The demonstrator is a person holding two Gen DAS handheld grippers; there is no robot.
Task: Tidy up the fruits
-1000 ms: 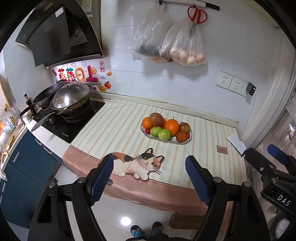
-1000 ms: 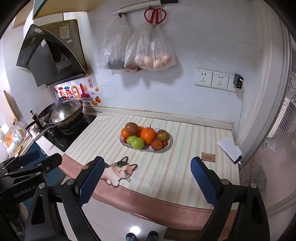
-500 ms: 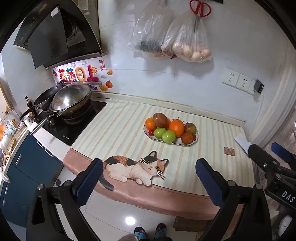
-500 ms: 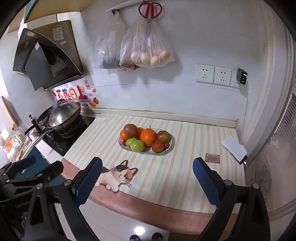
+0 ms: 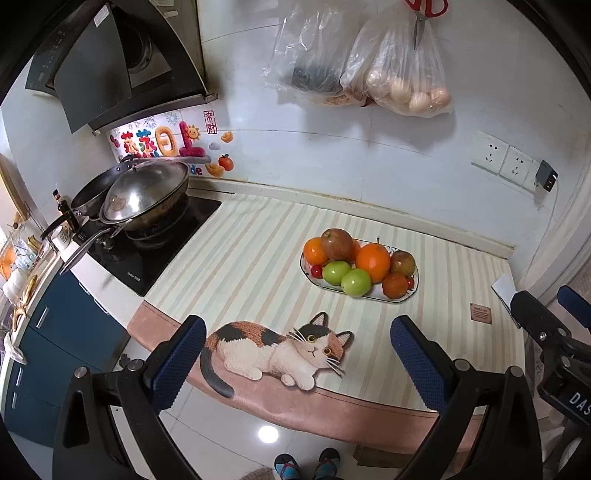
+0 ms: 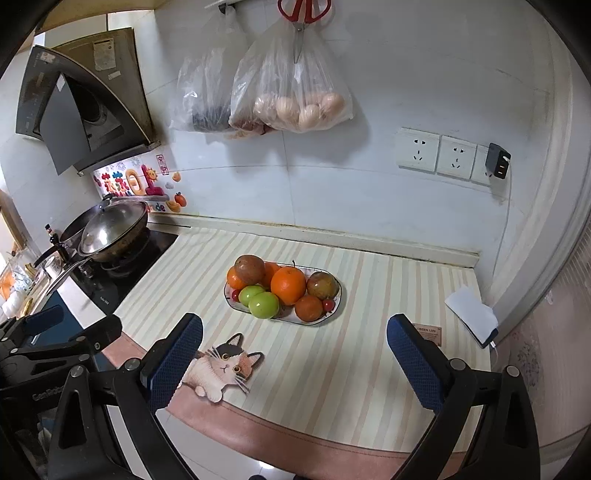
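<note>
A white oval plate (image 5: pixel 413 291) (image 6: pixel 338 302) on the striped counter mat holds several fruits: oranges (image 5: pixel 373 262) (image 6: pixel 288 284), two green apples (image 5: pixel 355 281) (image 6: pixel 263 304), reddish-brown apples (image 5: pixel 337 244) (image 6: pixel 249 269) and small red cherries (image 5: pixel 316 271). My left gripper (image 5: pixel 295 354) is open and empty, held in front of the counter edge, short of the plate. My right gripper (image 6: pixel 293 350) is open and empty, over the counter's front edge, the plate just beyond it. Each gripper shows at the edge of the other's view.
A cat picture (image 5: pixel 280 350) is on the mat's front. A wok with lid (image 5: pixel 144 195) sits on the hob at left. Plastic bags (image 6: pixel 295 92) and red scissors (image 6: pixel 304 11) hang on the wall. A white card (image 6: pixel 471 314) lies at right.
Both grippers have moved forward and slightly closer to the counter; the plate appears nearer. The left gripper's fingers have opened wider than a second ago.
</note>
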